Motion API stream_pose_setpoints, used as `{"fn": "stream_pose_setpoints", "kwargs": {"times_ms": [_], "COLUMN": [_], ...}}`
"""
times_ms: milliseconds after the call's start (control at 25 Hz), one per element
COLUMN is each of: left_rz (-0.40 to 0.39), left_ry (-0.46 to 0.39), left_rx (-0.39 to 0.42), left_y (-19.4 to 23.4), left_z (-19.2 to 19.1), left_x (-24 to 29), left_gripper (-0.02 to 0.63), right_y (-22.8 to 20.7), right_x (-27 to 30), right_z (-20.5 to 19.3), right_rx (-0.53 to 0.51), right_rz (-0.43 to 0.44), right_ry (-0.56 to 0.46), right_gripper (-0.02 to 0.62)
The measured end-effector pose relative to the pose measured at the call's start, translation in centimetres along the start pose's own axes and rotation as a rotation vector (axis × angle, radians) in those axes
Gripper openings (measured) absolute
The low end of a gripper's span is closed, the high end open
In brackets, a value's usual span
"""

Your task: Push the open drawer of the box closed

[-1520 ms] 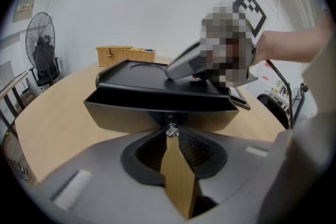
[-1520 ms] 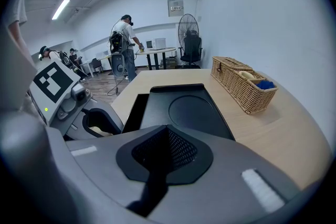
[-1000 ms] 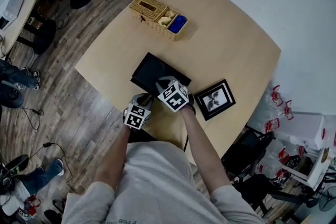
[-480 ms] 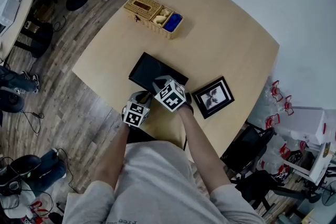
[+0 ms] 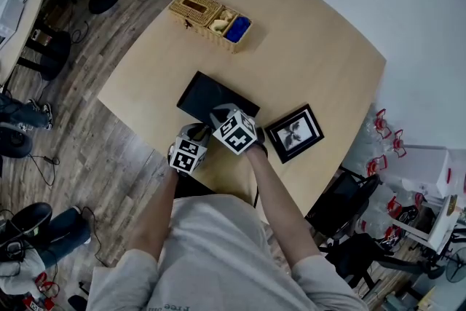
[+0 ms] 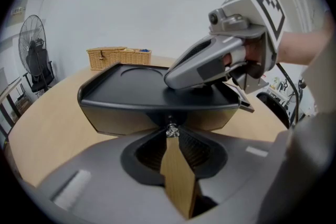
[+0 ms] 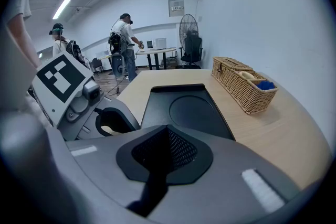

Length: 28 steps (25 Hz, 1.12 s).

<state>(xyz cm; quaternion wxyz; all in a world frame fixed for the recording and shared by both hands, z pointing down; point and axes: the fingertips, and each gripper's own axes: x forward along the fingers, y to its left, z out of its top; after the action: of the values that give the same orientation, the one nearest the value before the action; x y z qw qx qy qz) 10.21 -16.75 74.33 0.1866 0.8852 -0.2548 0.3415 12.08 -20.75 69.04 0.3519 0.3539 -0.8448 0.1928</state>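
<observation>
One black box (image 5: 207, 95) sits at the table's (image 5: 306, 47) near edge, one picture frame (image 5: 294, 134) beside it and one wicker basket (image 5: 210, 18) well apart. The left hand-held gripper (image 6: 171, 136) pinches the single metal knob (image 6: 171, 130) on the drawer (image 6: 126, 120). The right hand-held gripper (image 7: 167, 131), jaws together and empty, rests on the box's top.

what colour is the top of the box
Black. The box top shows best in the right gripper view.
</observation>
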Motion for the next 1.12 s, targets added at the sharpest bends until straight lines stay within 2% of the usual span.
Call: {"fn": "stream_pose_setpoints", "kwargs": {"times_ms": [720,880,1120], "left_rz": [-0.009,0.013,0.021], "left_ry": [-0.051,-0.075,-0.129], "left_rx": [-0.052,-0.039,-0.039], "left_y": [0.1,1.3,2.2], "left_z": [-0.2,-1.4,-0.9], "left_x": [-1.8,-3.8,-7.1], "left_gripper": [0.138,0.138,0.138], "right_y": [-0.7,-0.6,1.0], "right_x": [-0.1,-0.4,-2.3], "right_z": [0.3,0.3,2.2], "right_rx": [0.000,0.076,0.162], "right_rz": [-0.002,-0.017,-0.096], "right_ry": [0.007,0.015,-0.068], "right_gripper": [0.002,0.002,0.002]}}
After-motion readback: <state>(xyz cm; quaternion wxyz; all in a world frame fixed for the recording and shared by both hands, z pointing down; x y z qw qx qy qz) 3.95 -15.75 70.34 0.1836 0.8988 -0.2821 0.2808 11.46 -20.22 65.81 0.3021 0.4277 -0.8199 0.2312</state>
